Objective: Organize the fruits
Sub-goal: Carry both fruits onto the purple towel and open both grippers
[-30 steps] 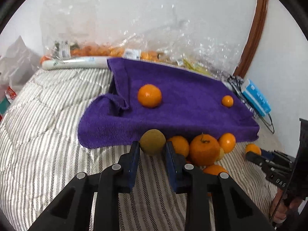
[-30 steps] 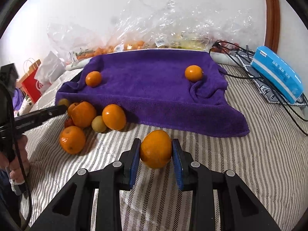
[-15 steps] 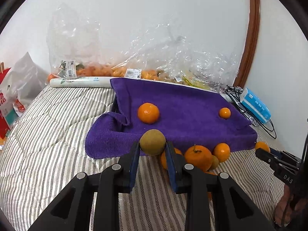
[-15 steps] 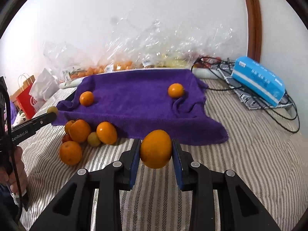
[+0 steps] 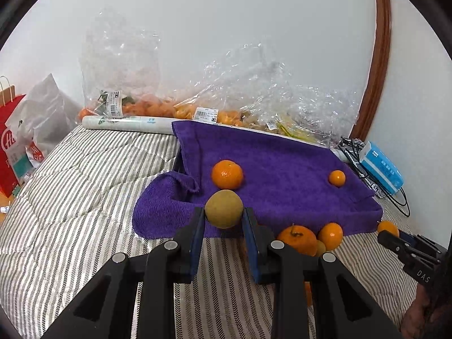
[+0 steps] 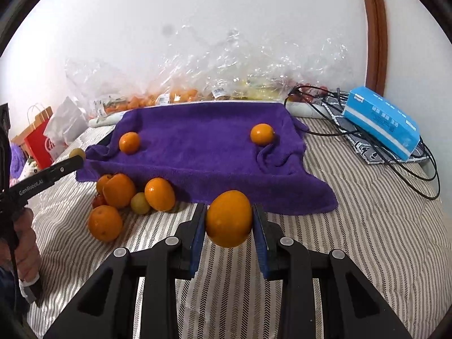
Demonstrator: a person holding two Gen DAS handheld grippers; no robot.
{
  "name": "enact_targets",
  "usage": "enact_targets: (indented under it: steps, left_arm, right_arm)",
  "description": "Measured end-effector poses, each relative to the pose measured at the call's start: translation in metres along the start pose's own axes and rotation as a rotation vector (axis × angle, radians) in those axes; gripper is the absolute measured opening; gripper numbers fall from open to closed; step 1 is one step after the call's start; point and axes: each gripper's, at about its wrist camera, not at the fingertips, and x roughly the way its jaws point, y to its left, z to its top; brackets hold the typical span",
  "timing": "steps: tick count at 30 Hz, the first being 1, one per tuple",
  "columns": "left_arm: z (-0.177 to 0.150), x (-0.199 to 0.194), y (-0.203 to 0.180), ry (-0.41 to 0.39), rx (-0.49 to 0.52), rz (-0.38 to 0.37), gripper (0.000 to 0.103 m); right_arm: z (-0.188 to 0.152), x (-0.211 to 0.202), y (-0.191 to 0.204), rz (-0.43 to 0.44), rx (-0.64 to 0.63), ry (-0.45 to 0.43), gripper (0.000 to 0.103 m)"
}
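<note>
Two fruits up in the air, left gripper (image 5: pixel 223 219) clamping a green fruit (image 5: pixel 223 208), right gripper (image 6: pixel 228 223) squeezing an orange (image 6: pixel 228 218), both near the purple towel's (image 6: pixel 209 147) front edge, where either could roll off onto the bed (image 6: pixel 367 226).

The right gripper (image 6: pixel 228 220) clamps a large orange (image 6: pixel 228 218) above the striped bedding (image 6: pixel 353 226), in front of the purple towel (image 6: pixel 203 152) carrying two oranges.
</note>
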Motion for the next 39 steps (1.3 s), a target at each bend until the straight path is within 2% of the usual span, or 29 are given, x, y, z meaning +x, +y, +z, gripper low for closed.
enact_targets:
  steps: [3, 8, 10, 13, 16, 19, 24, 31, 39]
  left_arm:
    - [0.002, 0.002, 0.002, 0.005, -0.013, 0.009, 0.026]
    - [0.006, 0.018, 0.007, 0.06, -0.046, 0.018, 0.026]
    - [0.01, 0.019, 0.007, 0.032, -0.051, 0.032, 0.026]
    - [0.014, 0.027, 0.007, 0.041, -0.052, 0.021, 0.026]
    - [0.017, 0.031, 0.005, 0.029, -0.056, 0.017, 0.026]
    - [0.021, 0.042, 0.0, 0.059, -0.048, 0.011, 0.026]
    - [0.025, 0.055, -0.007, 0.093, -0.024, 0.008, 0.026]
    - [0.025, 0.058, -0.002, 0.098, -0.057, -0.035, 0.026]
    - [0.025, 0.063, -0.009, 0.121, -0.024, -0.047, 0.026]
  right_arm:
    - [0.004, 0.002, -0.001, 0.009, 0.013, -0.02, 0.032]
    - [0.017, 0.014, 0.004, -0.002, -0.018, -0.043, 0.032]
    - [0.022, 0.019, 0.006, -0.006, -0.032, -0.058, 0.032]
    - [0.029, 0.025, 0.004, -0.007, -0.031, -0.072, 0.032]
    - [0.033, 0.032, 0.0, -0.001, -0.011, -0.058, 0.032]
    - [0.035, 0.038, -0.007, -0.023, 0.015, -0.039, 0.032]
    - [0.041, 0.047, -0.01, -0.081, -0.015, -0.034, 0.032]
    - [0.043, 0.061, -0.014, -0.054, 0.004, 0.025, 0.032]
    - [0.043, 0.065, -0.015, -0.046, 0.014, 0.039, 0.032]
